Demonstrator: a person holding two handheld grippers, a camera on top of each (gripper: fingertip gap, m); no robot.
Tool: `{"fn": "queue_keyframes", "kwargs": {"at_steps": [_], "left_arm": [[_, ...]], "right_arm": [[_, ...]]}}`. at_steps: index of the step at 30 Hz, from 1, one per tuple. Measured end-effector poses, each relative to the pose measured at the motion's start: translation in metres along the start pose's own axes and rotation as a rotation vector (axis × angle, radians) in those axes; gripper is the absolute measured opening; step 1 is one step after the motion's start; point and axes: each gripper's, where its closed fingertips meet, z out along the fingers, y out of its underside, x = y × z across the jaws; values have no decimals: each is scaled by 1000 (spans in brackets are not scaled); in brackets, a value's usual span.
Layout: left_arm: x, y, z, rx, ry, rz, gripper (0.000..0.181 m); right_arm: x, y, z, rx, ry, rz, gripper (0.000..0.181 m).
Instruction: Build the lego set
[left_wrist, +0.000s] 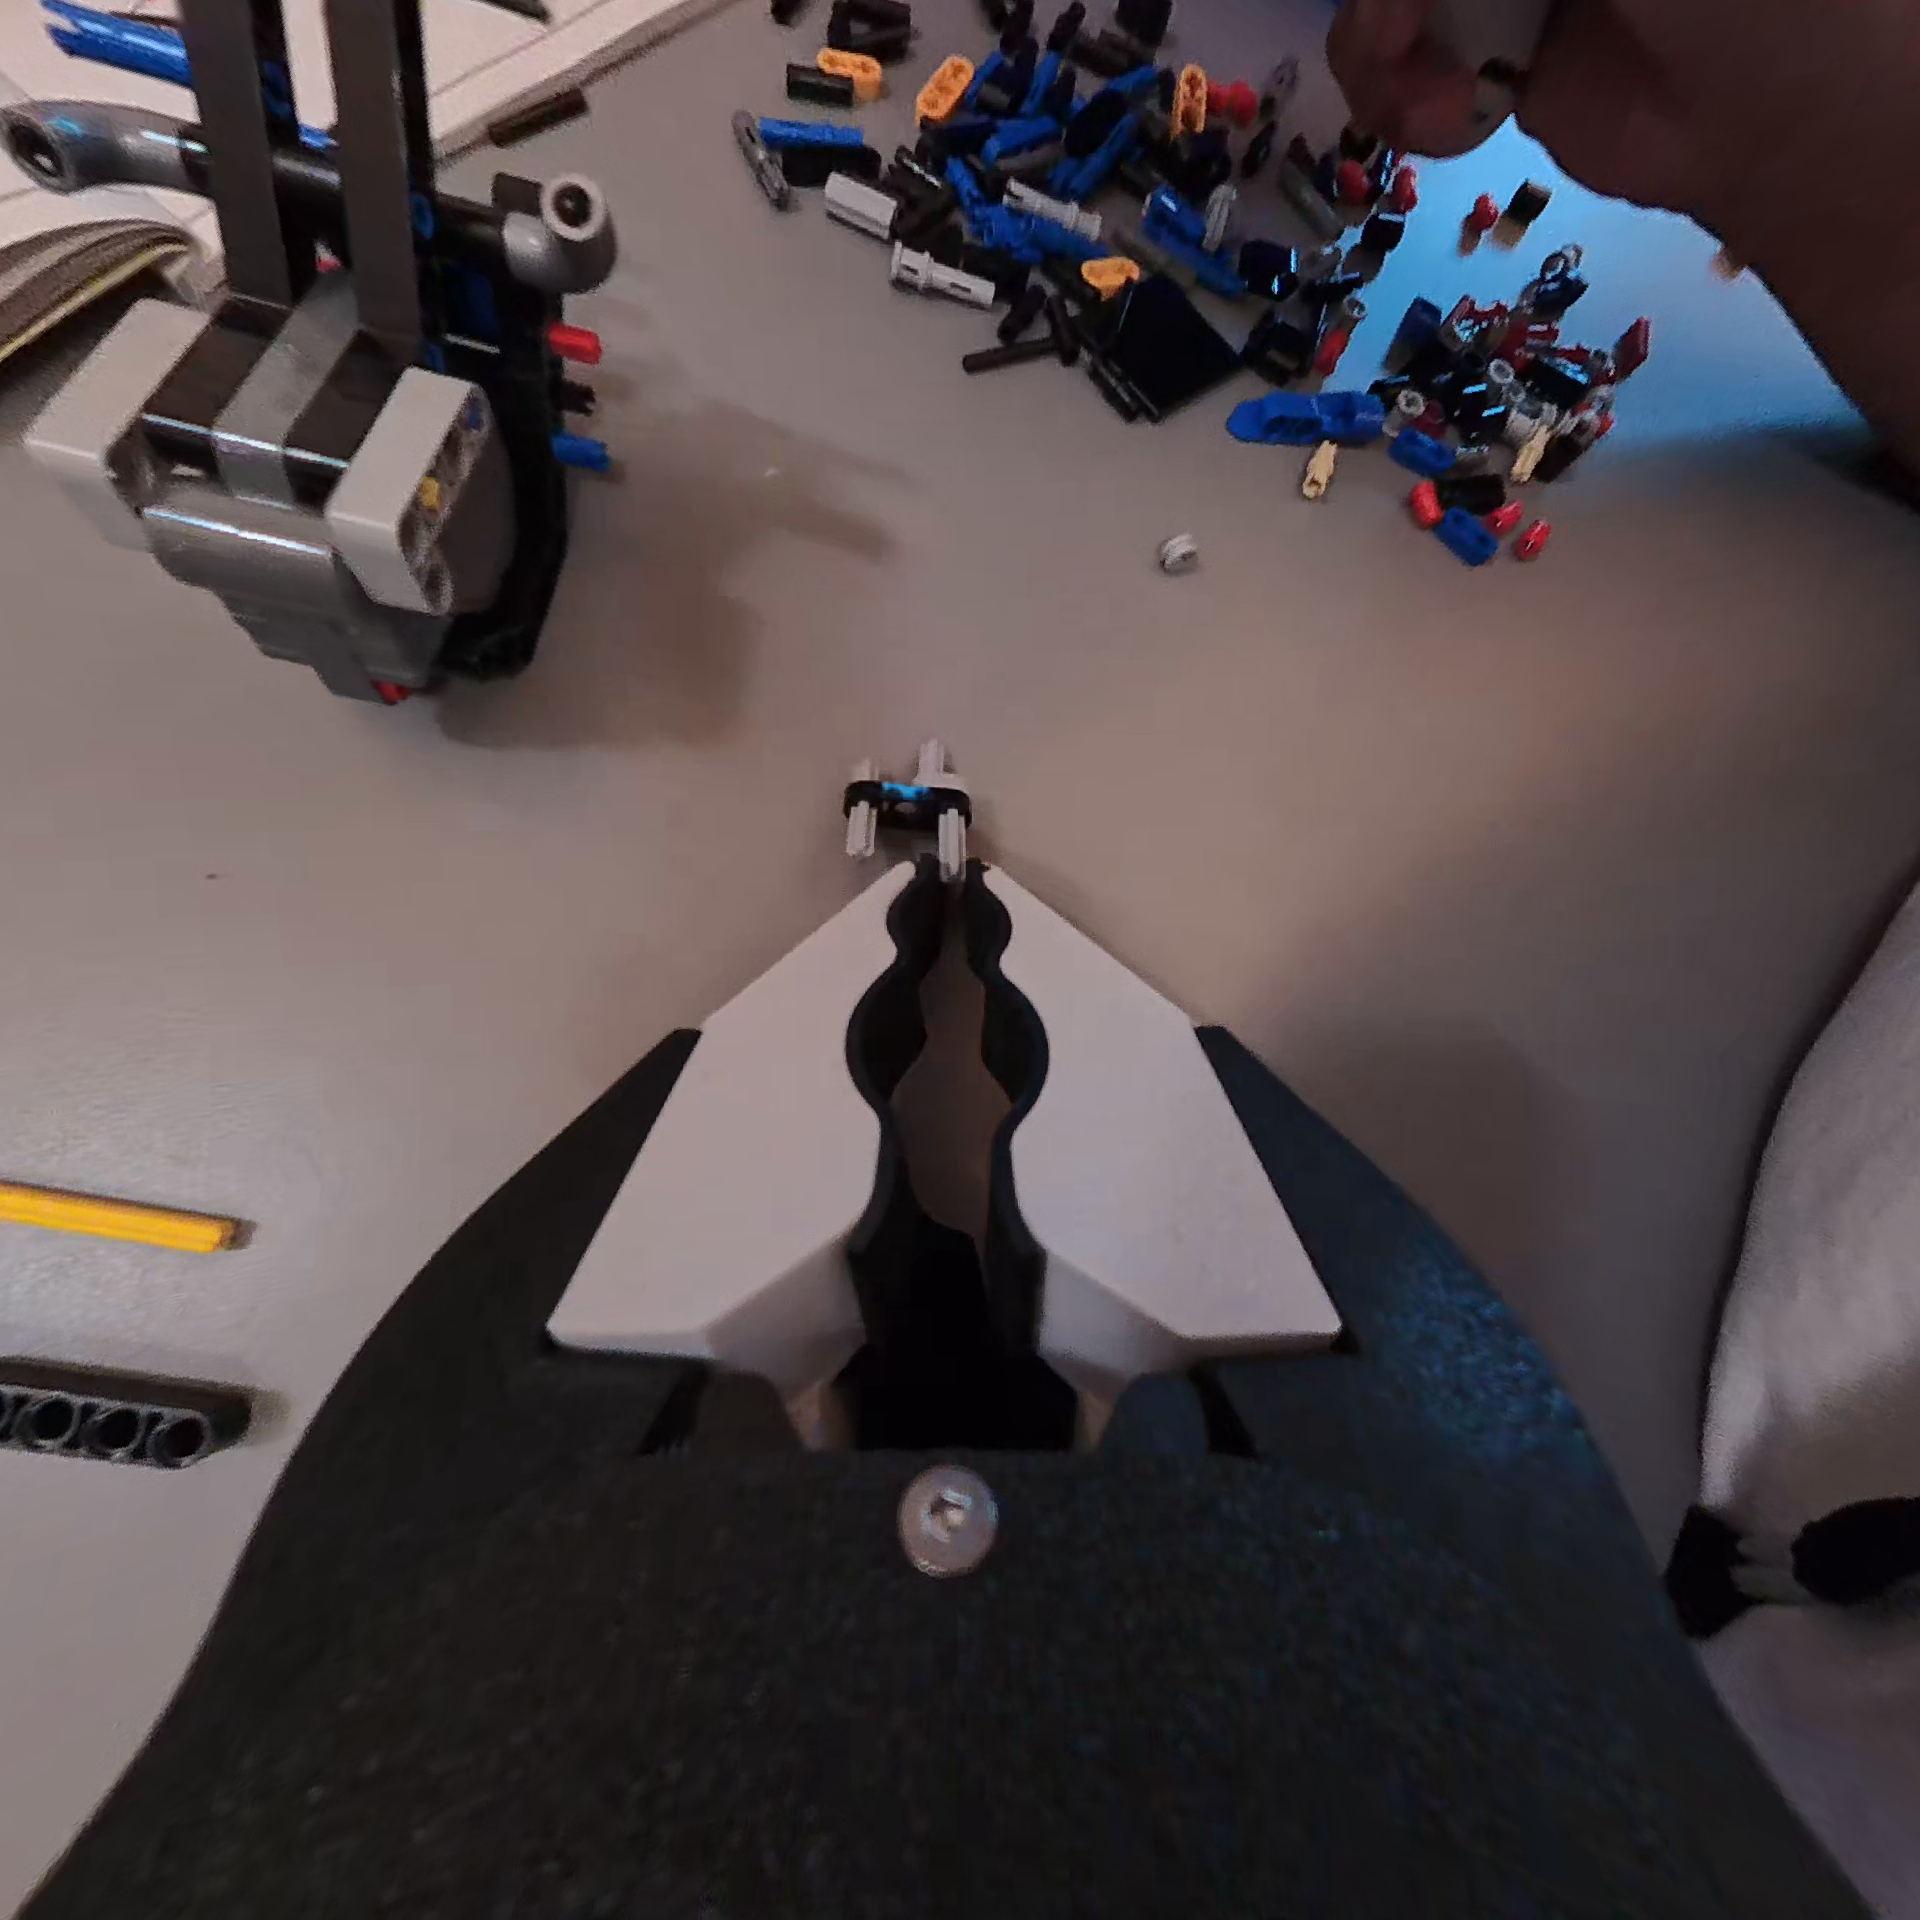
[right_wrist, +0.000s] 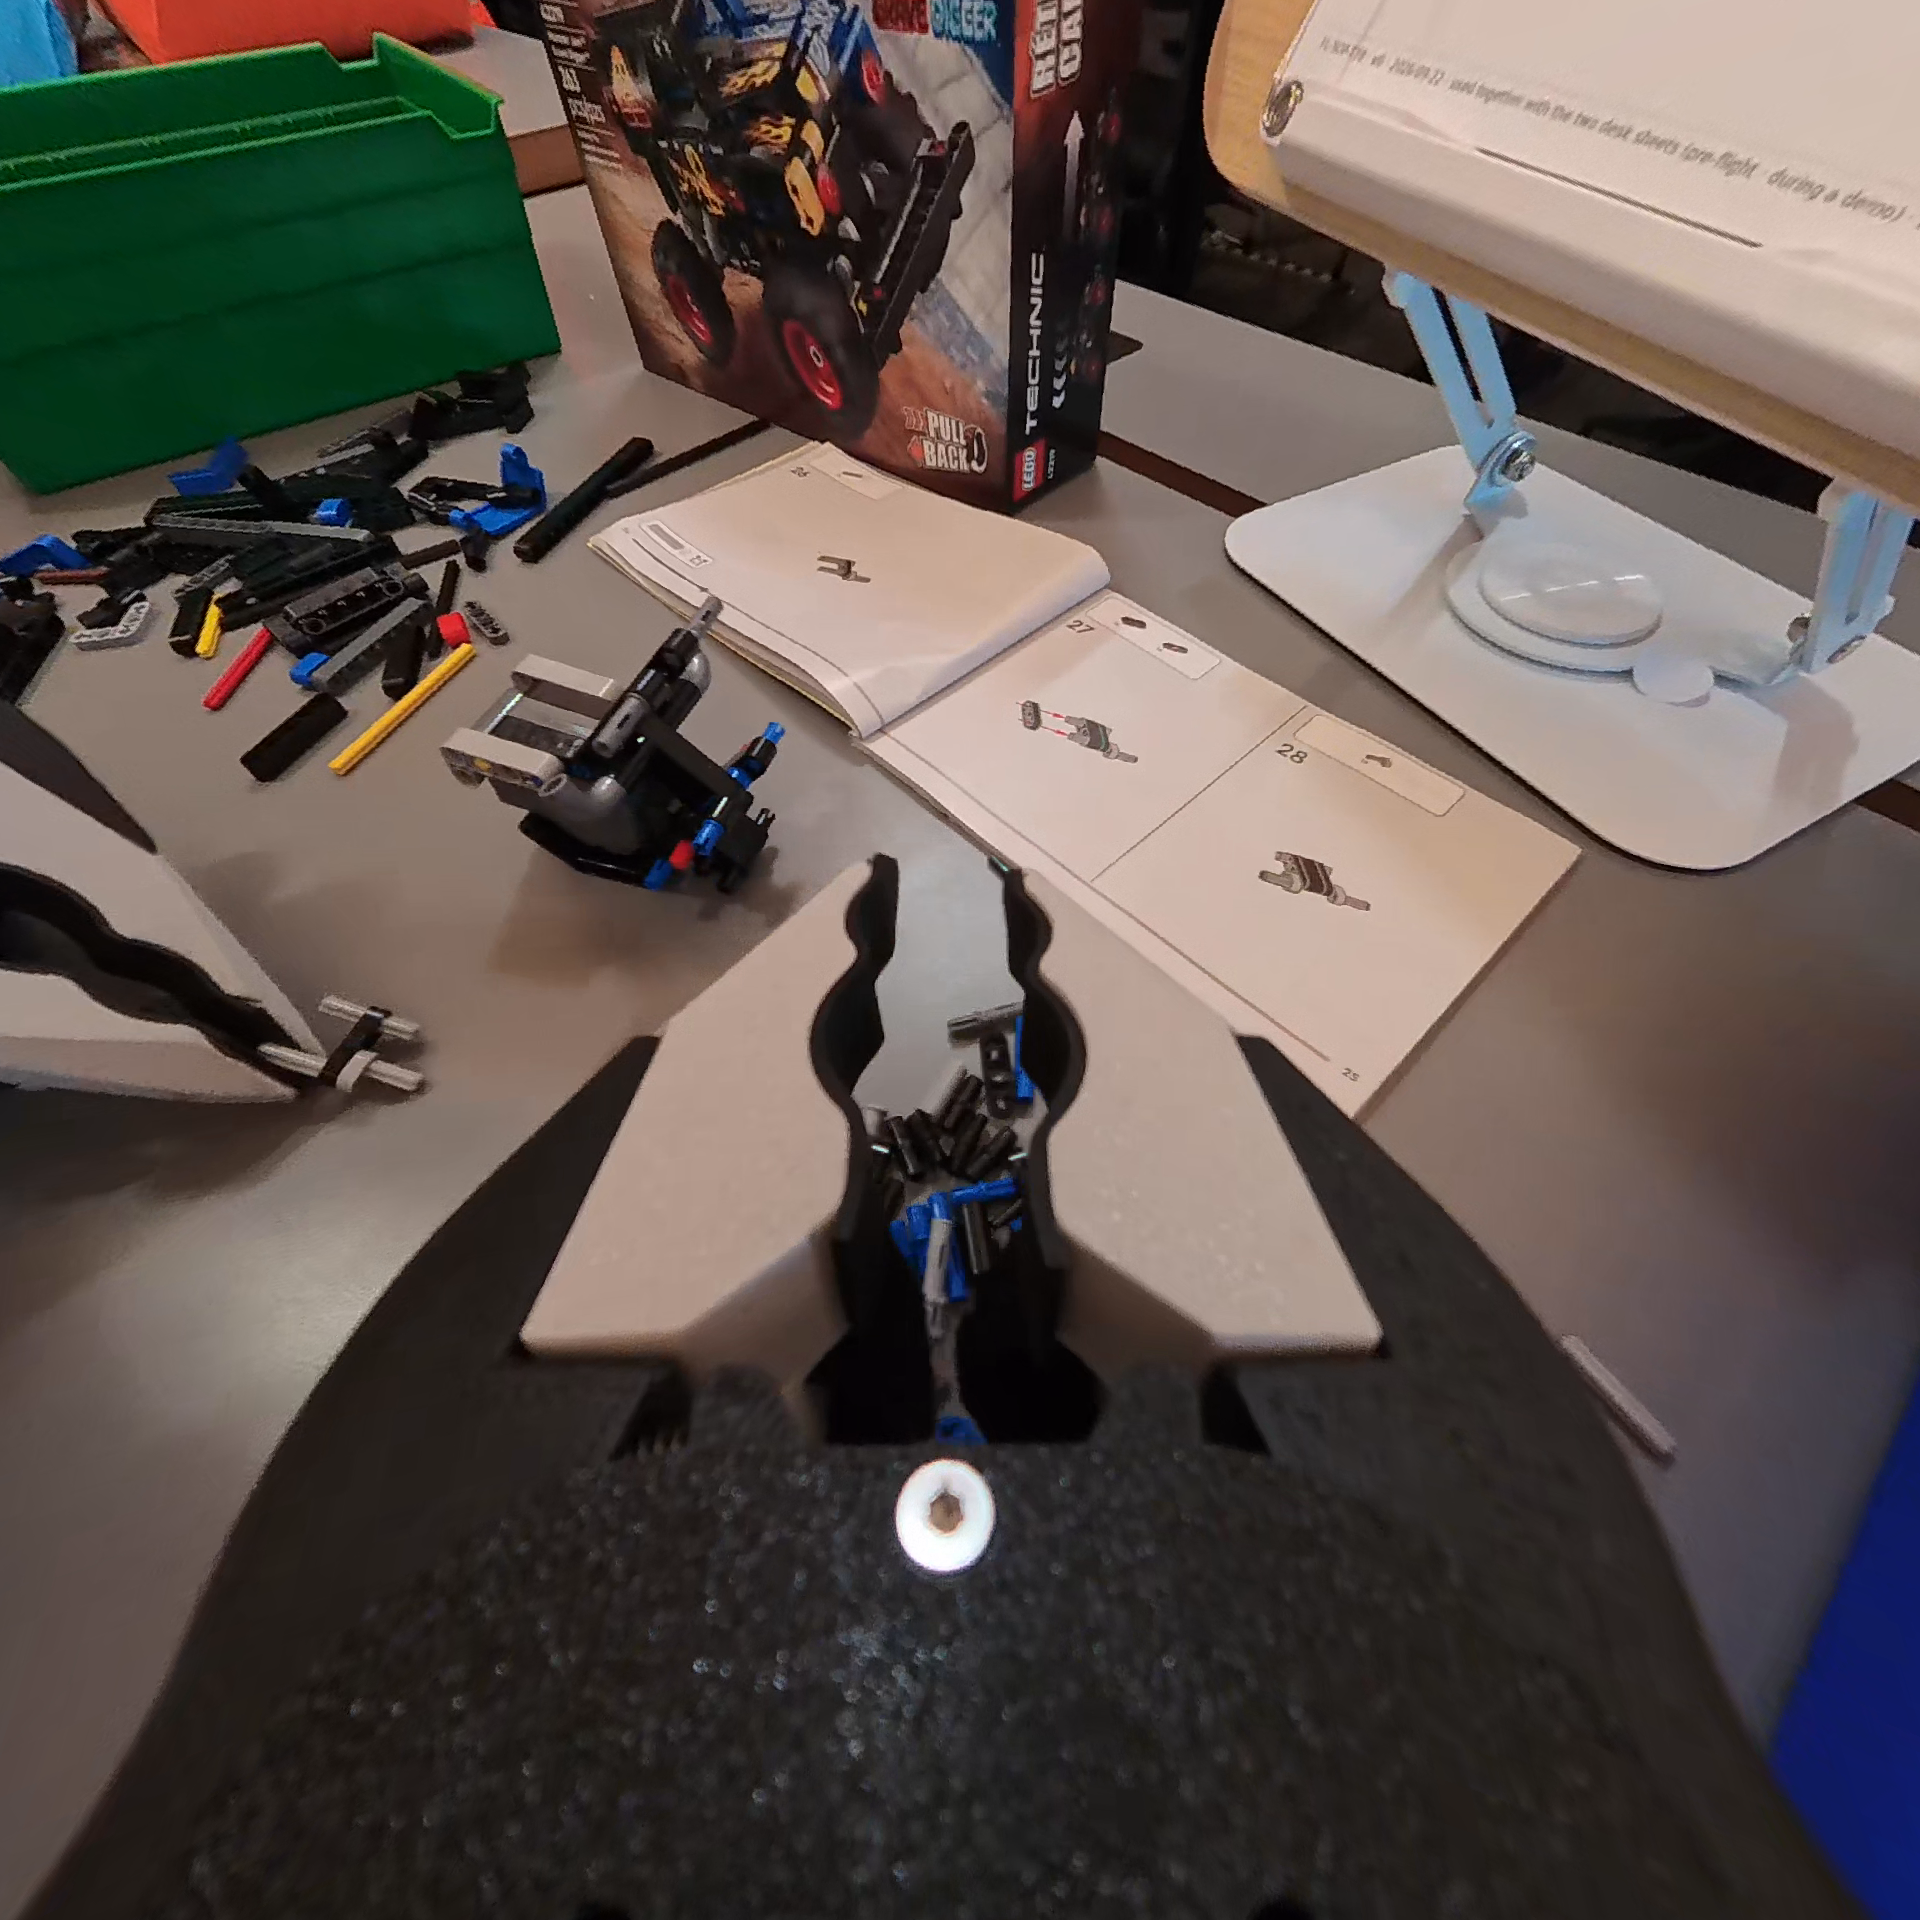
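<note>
our left gripper is clenched on one light grey pin of the sub-piece, which sits at the fingertips just above the table. we judge this piece very light and stiff, but loose at its joints: the short black link could twist or slide along its two pins, so the hold is best on a pin close to the link, as it is now. the plastic looks smooth, so a thin grip may slip if pushed sideways. it is a small black link with two pale grey pins pushed through it, side by side; the right view shows it the same way.

further left and back stands the model, grey blocks on a black frame with blue and red pins sticking out; we judge it much heavier and best steadied by its grey block.

to the right lies the pile of blue, black, red and orange parts, well apart from the piece.

our right gripper hangs released and empty, its jaws apart over small black and blue pins, near the open booklet.
</note>
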Motion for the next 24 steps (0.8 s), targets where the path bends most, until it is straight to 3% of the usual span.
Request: {"fn": "queue_keyframes", "kwargs": {"at_steps": [7,13,19,24], "left_arm": [[4,2,1,-9,-4,9,3],[5,3,-7,24,5,18,22],[4,-20,-42,251,121,-69,31],[-49,-33,-78,446,-45,-78,26]], "right_arm": [[12,-2,-4,12,54,6,23],[12,0,-5,-3,61,5,22],[14,-2,-8,-11,82,-19,21],[13,-2,-8,-12,78,-20,21]]}}
